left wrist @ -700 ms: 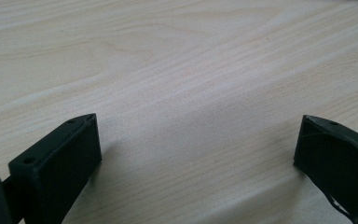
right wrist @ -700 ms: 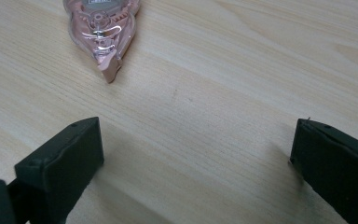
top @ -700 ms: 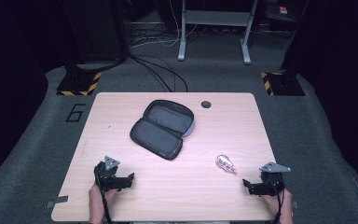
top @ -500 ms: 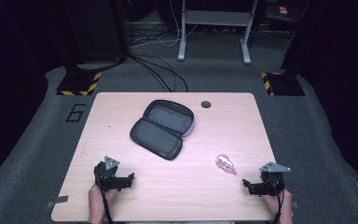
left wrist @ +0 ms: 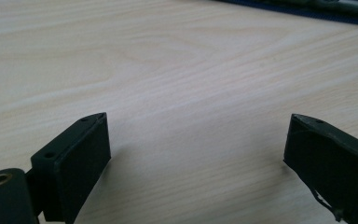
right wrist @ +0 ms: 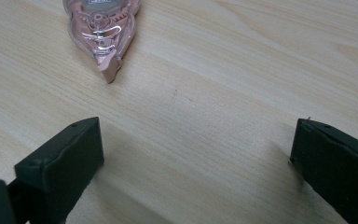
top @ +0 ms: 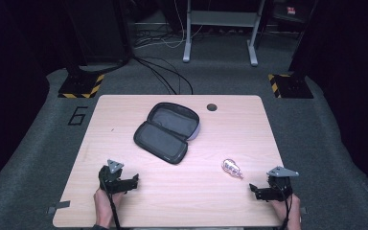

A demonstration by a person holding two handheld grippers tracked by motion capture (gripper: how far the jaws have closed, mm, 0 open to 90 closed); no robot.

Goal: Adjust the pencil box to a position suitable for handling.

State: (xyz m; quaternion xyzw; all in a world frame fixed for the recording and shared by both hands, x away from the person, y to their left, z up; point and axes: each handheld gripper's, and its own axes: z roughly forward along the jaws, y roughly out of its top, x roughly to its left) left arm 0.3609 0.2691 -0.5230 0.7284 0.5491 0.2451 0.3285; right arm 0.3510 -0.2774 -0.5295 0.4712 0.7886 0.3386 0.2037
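An open dark pencil case [top: 168, 132] lies unzipped in the middle of the wooden table [top: 124, 110]; its edge shows at the top of the left gripper view [left wrist: 303, 8]. A small pink, clear correction-tape dispenser [top: 232, 168] lies to the case's right, and it appears close ahead in the right gripper view [right wrist: 103, 29]. My left gripper [top: 135, 179] rests near the front left edge, open, jaws wide with bare wood between them [left wrist: 196, 158]. At the front right my right gripper [top: 252, 189] is open too [right wrist: 193, 158], the dispenser just beyond its left jaw.
A round cable hole [top: 212, 107] sits near the table's far edge. Beyond the table are grey carpet, loose black cables [top: 165, 76], a desk frame's legs [top: 188, 43] and yellow-black striped bases [top: 79, 86] on both sides. A "6" [top: 78, 116] marks the floor at left.
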